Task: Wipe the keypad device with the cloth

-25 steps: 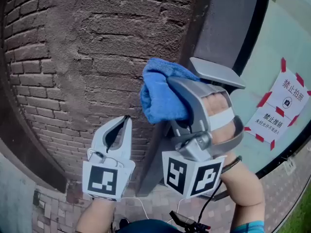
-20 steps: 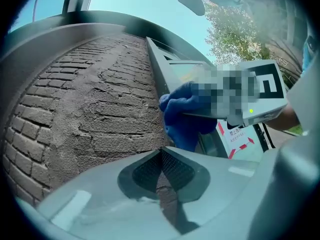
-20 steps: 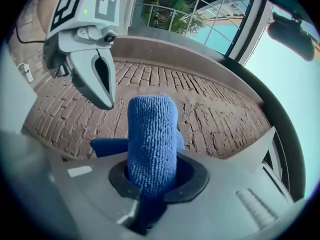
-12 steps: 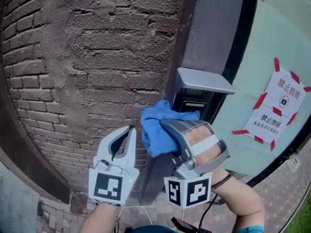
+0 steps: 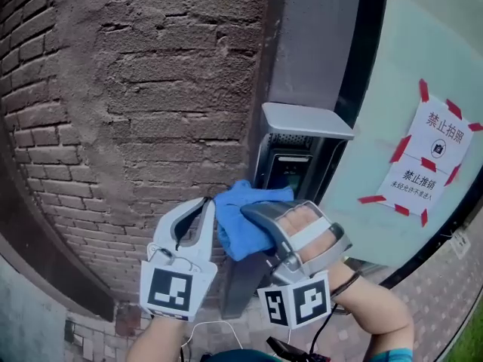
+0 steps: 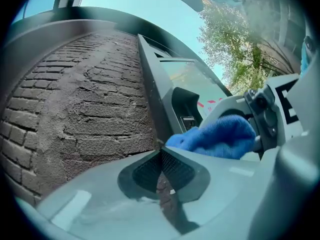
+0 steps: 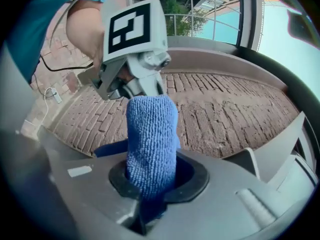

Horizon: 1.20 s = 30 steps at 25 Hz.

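**Cloth at the foot of the keypad, most of its face uncovered**

Your right gripper (image 5: 253,216) has its jaws clamped on the blue cloth (image 5: 243,221). In the right gripper view a thick fold of it stands up out of the jaws. Your left gripper (image 5: 202,205) is pressed closed with nothing between its pads, and its tip sits just beside the cloth.

The keypad device (image 5: 289,166) is mounted on the dark frame post (image 5: 317,44), between the brick wall (image 5: 151,89) and the glass (image 5: 377,202). The cloth is at the device's lower left corner. No view shows for certain whether it is pressing on the device there.

I judge the wipe to be partly done at most. The small screen (image 5: 292,160) and the panel above it are uncovered, and so is the grey hood (image 5: 306,119). No view is sharp enough to show dirt or a cleaned patch. What remains is probably a pass up the face and across the hood.

The hood juts out over the panel, so the bulky jaw will probably crowd against it near the top. Your left gripper is close enough to snag the loose cloth, so moving it aside would help. The paper notice (image 5: 426,161) taped on the glass is well clear of the wipe.
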Available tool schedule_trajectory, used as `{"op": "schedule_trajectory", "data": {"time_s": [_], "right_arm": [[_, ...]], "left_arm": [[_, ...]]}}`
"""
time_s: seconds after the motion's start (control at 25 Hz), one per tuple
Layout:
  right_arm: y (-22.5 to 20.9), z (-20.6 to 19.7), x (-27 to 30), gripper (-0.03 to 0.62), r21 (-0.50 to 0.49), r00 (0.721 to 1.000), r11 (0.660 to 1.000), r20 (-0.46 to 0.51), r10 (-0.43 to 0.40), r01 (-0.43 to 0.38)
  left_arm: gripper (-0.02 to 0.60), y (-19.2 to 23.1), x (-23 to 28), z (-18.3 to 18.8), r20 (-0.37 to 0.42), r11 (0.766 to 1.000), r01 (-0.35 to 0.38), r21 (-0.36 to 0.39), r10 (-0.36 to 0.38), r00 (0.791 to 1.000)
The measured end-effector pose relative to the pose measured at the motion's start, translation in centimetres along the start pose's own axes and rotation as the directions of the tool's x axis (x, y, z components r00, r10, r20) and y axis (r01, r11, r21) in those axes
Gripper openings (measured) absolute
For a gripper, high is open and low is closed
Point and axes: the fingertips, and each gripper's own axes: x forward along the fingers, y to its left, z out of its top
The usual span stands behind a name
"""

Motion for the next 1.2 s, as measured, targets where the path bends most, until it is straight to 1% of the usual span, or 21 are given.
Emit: {"op": "schedule_trajectory", "data": {"time_s": [0.04,0.12,0.16,0.24,0.28,0.32,0.36,0.44,0.52,0.64,0.8,0.96,1.2], "right_arm": [[-1.3,0.0,-0.4,0.049,0.014,0.999,0.999,0.009,-0.038,0.038],[-4.7,0.0,-1.2,0.049,0.033,0.989,0.989,0.019,-0.144,0.143],[-6.6,0.0,-1.5,0.049,0.04,0.979,0.978,0.021,-0.204,0.203],[-10.1,0.1,-2.1,0.049,0.049,0.948,0.948,0.029,-0.317,0.316],[-11.5,0.3,-2.2,0.049,0.051,0.933,0.933,0.035,-0.358,0.357],[-12.5,0.3,-2.2,0.049,0.049,0.923,0.923,0.036,-0.383,0.381],[-12.9,0.3,-2.1,0.049,0.041,0.921,0.921,0.029,-0.389,0.388],[-12.7,0.0,-1.5,0.049,0.019,0.929,0.929,0.008,-0.371,0.371],[-11.5,-0.3,-0.8,0.049,0.007,0.943,0.943,-0.005,-0.333,0.333],[-8.8,-0.8,-0.1,0.049,0.033,0.966,0.965,-0.015,-0.258,0.259],[-4.7,-0.9,0.4,0.048,0.033,0.985,0.984,-0.012,-0.173,0.173],[-1.2,-1.1,0.6,0.048,0.045,0.994,0.993,-0.009,-0.105,0.105],[2.0,-1.1,0.4,0.048,0.072,0.999,0.997,-0.002,-0.04,0.04]], "left_arm": [[-0.009,-0.1,-0.1,0.0,-0.003,1.0,-0.002,0.004,0.002,1.0],[-0.009,-0.1,-0.2,-0.1,-0.012,1.0,-0.007,0.012,0.007,1.0],[-0.011,-0.2,-0.2,-0.1,-0.014,1.0,-0.008,0.015,0.008,1.0],[-0.009,-0.4,-0.2,-0.1,-0.013,1.0,-0.005,0.014,0.005,1.0],[-0.009,-0.6,-0.2,-0.1,-0.012,1.0,-0.003,0.014,0.003,1.0],[-0.011,-0.7,-0.2,0.0,-0.012,1.0,-0.002,0.013,0.002,1.0],[-0.011,-0.7,-0.3,0.0,-0.011,1.0,-0.002,0.013,0.002,1.0],[-0.011,-0.7,-0.4,0.2,-0.006,1.0,-0.008,0.01,0.009,1.0],[-0.011,-0.5,-0.7,0.2,-0.004,1.0,-0.021,0.007,0.022,1.0],[-0.011,0.0,-1.1,-0.2,-0.017,0.999,-0.038,0.004,0.039,0.999],[-0.011,0.3,-1.0,-1.0,-0.03,0.999,-0.047,-0.008,0.046,0.998],[-0.011,0.1,-0.9,-1.6,-0.043,0.999,-0.041,-0.019,0.04,0.998],[-0.011,-0.4,-0.7,-2.4,-0.059,0.999,-0.025,-0.025,0.023,0.998]]}}
